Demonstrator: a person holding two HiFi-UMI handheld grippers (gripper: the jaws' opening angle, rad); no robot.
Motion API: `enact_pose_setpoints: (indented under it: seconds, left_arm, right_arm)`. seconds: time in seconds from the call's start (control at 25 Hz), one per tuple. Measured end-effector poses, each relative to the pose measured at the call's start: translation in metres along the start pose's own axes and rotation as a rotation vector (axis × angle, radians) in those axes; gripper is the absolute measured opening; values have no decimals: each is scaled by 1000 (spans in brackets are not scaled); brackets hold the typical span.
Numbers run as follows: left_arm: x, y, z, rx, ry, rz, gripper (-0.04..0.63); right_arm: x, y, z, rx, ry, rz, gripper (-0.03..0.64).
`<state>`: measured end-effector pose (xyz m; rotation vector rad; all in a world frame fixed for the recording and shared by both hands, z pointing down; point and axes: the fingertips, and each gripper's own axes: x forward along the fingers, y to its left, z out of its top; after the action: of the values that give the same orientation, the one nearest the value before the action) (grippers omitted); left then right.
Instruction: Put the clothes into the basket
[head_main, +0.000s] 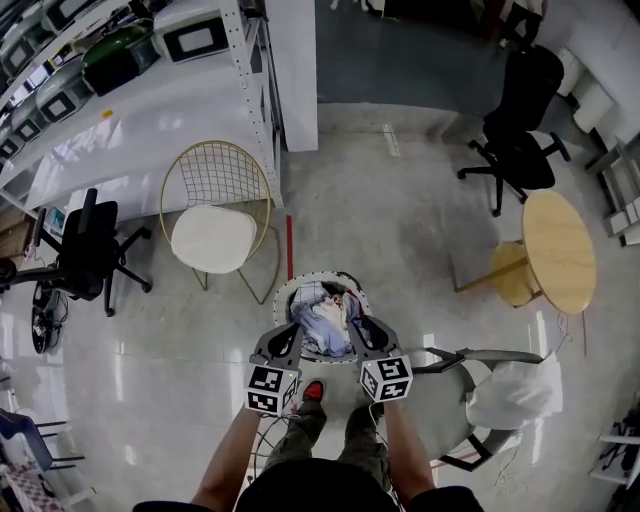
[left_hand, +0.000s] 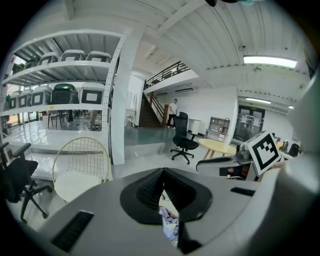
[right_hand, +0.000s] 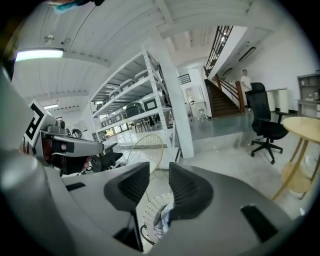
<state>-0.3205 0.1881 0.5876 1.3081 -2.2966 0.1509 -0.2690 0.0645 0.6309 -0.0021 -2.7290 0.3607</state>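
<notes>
1. On the floor just ahead of my feet: white wire basket (head_main: 296, 285), upright. The clothes (head_main: 322, 318) are inside it, a bluish-white crumpled heap that fills most of the basket.
2. Left tongs (head_main: 297, 330): over the basket's left rim, pointing forward and down. In the left gripper view the left tongs (left_hand: 162, 172) have their tips together. Nothing is pinched that I can make out. The clothes (left_hand: 170, 226) only show through the slot lower down.
3. Right tongs (head_main: 357, 326): over the right rim, level with the left pair. In the right gripper view the right tongs (right_hand: 158, 178) stand partly open, with a clear gap and nothing in it. The basket (right_hand: 148, 209) and clothes (right_hand: 163, 219) are visible below through the gap.
4. Neither pair touches the heap, as far as the head view shows.
5. Around: gold wire chair (head_main: 213, 235) with a white cushion beyond the basket to the left, round wooden table (head_main: 560, 250) well off to the right, black office chair (head_main: 520, 125) behind it.
</notes>
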Motion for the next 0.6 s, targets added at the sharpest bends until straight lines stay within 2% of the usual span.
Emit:
enact_pose_setpoints:
  seconds: [0.24, 0.6]
  left_arm:
    - [-3, -29, 34, 48, -54, -63, 8]
    - [5, -101, 77, 119, -112, -207, 7]
  right_arm:
    - [-42, -14, 39, -6, -93, -97, 77]
    - [-119, -42, 68, -27, -157, -246, 40]
